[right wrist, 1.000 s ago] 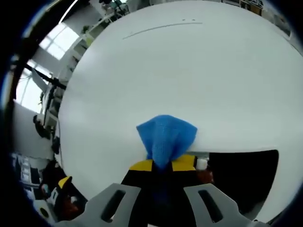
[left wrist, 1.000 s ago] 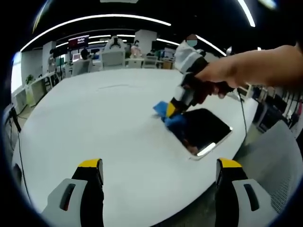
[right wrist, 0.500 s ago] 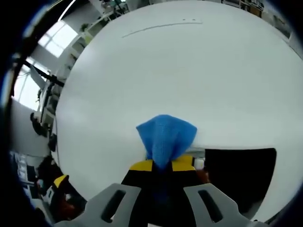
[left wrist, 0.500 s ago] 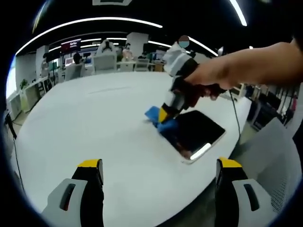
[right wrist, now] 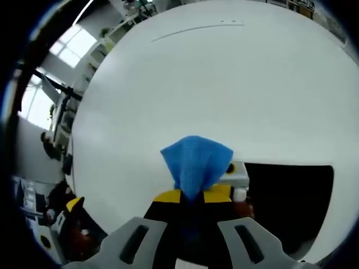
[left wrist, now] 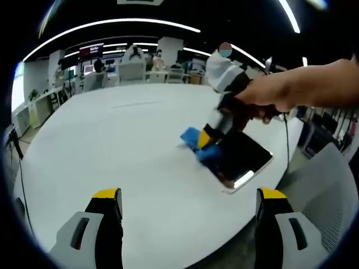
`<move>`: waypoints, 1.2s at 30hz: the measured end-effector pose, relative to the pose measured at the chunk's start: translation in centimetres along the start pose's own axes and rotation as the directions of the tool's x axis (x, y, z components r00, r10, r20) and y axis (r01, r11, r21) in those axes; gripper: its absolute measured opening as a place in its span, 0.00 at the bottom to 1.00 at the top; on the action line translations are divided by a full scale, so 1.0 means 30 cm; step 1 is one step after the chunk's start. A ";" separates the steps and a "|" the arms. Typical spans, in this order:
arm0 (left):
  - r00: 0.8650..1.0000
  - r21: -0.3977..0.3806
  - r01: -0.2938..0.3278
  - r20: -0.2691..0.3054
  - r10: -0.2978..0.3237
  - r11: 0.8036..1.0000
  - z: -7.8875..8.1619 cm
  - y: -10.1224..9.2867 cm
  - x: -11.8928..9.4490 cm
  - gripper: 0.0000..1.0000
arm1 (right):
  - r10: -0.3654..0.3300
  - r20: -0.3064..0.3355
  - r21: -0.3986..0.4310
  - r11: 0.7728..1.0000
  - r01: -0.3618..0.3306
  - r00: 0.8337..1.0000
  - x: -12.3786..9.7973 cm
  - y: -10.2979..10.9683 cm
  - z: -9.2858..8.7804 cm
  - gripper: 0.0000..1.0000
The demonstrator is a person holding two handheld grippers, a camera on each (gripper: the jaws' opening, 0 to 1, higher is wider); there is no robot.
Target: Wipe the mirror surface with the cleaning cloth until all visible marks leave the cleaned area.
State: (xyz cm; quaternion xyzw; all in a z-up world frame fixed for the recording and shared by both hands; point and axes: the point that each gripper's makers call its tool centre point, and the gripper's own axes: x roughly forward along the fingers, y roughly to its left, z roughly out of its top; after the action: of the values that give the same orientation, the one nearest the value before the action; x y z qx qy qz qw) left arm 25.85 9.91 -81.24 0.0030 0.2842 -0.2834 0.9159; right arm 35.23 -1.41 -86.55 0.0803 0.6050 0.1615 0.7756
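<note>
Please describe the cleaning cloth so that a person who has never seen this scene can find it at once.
Find the large white table, then the dark mirror lying flat near its edge. At the mirror's far corner, the right gripper pinches a bright blue cloth between its yellow-tipped jaws. It is the only blue thing on the table.

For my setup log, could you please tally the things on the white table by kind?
Mirror: 1
Blue cleaning cloth: 1, clamped in the right gripper
Total: 2 things on the table
</note>
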 end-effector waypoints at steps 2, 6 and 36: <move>1.000 0.013 -0.002 -0.014 0.002 1.000 -0.008 -0.001 -0.001 0.99 | 0.011 -0.003 0.003 1.000 -0.011 1.000 0.003 0.002 -0.005 0.06; 1.000 0.018 0.006 -0.030 -0.006 1.000 -0.017 -0.005 0.003 0.99 | 0.024 -0.014 0.004 1.000 -0.024 1.000 0.002 0.014 -0.029 0.06; 0.999 0.012 0.002 -0.042 -0.002 1.000 -0.024 -0.007 0.002 0.99 | 0.043 -0.023 -0.053 0.998 -0.045 0.999 0.016 0.031 -0.081 0.07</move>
State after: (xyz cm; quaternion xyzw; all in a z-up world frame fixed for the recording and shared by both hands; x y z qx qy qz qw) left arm 25.40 9.83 -81.85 0.0140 0.3018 -0.2859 0.9094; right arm 32.86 -0.55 -87.32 0.0712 0.6070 0.1954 0.7670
